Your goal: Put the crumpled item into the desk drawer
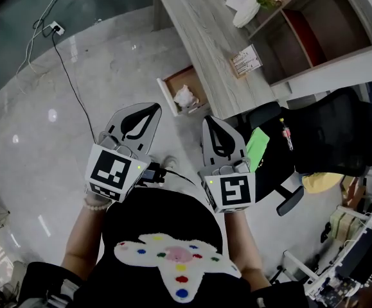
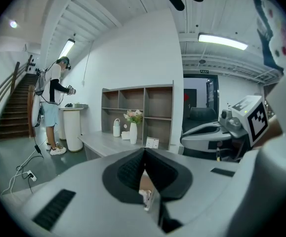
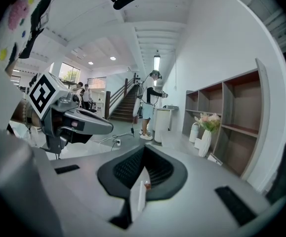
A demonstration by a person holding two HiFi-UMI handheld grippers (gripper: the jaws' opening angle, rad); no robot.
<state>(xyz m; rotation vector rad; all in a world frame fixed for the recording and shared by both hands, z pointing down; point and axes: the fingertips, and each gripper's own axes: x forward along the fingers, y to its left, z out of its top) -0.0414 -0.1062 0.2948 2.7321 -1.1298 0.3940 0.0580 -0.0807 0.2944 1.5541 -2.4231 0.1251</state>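
- The desk drawer [image 1: 168, 98] is seen pulled out from the long edge of the bench [image 1: 202, 31], over the floor [image 1: 63, 127].
- Wide floor is seen to the left of the drawer. A black chair [image 1: 327, 136] is set close on the right.
- One crumpled item [image 1: 186, 97] is counted, and it lies inside the drawer.
- Two grippers are counted, the left gripper [image 1: 152, 110] and the right gripper [image 1: 212, 119]. Both are held near the drawer but apart from it.
- The jaws of both are pressed tight together, and nothing is held.
- Part of the drawer is hidden under the bench, and the chair is cut off at the side.
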